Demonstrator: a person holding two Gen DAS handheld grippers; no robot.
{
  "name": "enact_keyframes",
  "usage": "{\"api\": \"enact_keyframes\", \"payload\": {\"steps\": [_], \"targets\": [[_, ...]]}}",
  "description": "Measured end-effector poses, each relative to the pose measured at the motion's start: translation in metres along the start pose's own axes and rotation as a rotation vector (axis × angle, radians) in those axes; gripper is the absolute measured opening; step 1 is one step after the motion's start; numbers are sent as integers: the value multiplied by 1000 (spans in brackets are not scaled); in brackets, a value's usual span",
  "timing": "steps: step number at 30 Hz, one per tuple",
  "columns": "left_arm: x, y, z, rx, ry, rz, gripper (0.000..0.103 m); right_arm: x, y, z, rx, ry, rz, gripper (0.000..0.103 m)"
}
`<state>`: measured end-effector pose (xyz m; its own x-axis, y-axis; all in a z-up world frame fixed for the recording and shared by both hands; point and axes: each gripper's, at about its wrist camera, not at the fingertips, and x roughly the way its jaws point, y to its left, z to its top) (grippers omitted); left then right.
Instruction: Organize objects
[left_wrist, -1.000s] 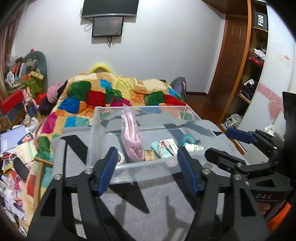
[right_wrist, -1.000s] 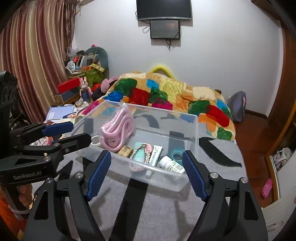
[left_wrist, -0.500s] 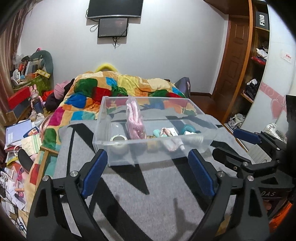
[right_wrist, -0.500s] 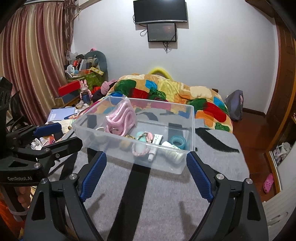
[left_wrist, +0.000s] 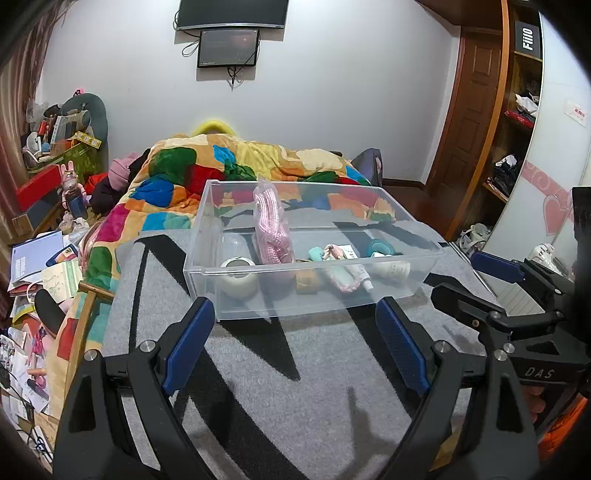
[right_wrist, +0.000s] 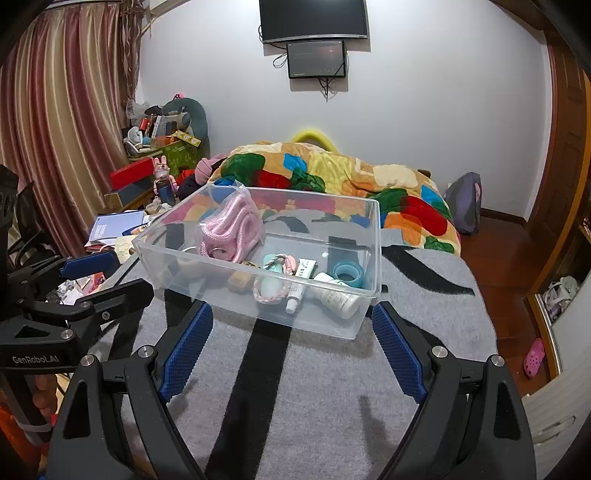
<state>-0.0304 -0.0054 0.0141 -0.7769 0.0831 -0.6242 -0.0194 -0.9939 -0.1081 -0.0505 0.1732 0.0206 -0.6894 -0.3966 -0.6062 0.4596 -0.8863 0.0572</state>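
Observation:
A clear plastic bin (left_wrist: 399, 295) (right_wrist: 332, 325) stands on a grey blanket with black stripes (left_wrist: 280, 398) (right_wrist: 317, 413). In it lie a bagged pink rope (left_wrist: 271, 229) (right_wrist: 231, 229), a tape roll (left_wrist: 238, 282), a teal ring (right_wrist: 349, 275), a white bottle (right_wrist: 338, 295), a tube (right_wrist: 299, 291) and a small brown block (right_wrist: 238, 282). My left gripper (left_wrist: 295, 345) is open and empty, just short of the bin's near wall. My right gripper (right_wrist: 291, 349) is open and empty at the bin's near right corner. Each gripper shows in the other's view, the right (left_wrist: 509, 295) and the left (right_wrist: 74, 291).
A bed with a patchwork quilt (left_wrist: 236, 166) (right_wrist: 332, 173) lies behind the bin. Cluttered books and toys (left_wrist: 40, 258) crowd the left. A wooden door and shelves (left_wrist: 480, 110) stand on the right. A pink shoe (right_wrist: 533, 356) lies on the floor.
Both grippers have drawn back from the bin and opened wider. The bin now looks farther off and stands on the blanket.

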Motion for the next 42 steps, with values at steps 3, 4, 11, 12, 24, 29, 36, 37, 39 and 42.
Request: {"api": "enact_keyframes", "payload": {"steps": [3,4,11,12,24,29,36,37,39,42], "targets": [[0,0,0,-1,-1,0,90,0,0,0,1,0,0,86],[0,1,0,0,-1,0,90,0,0,0,0,0,1,86],[-1,1,1,2,-2,0,90,0,1,0,3,2,5,86],[-1,0,1,3,-2,0,90,0,1,0,3,2,5,86],[-2,-3,1,5,-6,-10,90,1,2,-1,5,3,6,86],[-2,-2,0,0,-4,-10,90,1,2,-1,4,4,7,86],[-1,-2,0,1,-4,-11,90,0,2,-2,5,3,8,86],[-1,-2,0,2,-3,-11,90,0,2,-2,4,3,8,86],[-1,-2,0,1,-3,-12,90,0,3,-2,4,3,9,86],[-1,-2,-1,1,-4,-12,90,0,3,-2,4,3,9,86]]}}
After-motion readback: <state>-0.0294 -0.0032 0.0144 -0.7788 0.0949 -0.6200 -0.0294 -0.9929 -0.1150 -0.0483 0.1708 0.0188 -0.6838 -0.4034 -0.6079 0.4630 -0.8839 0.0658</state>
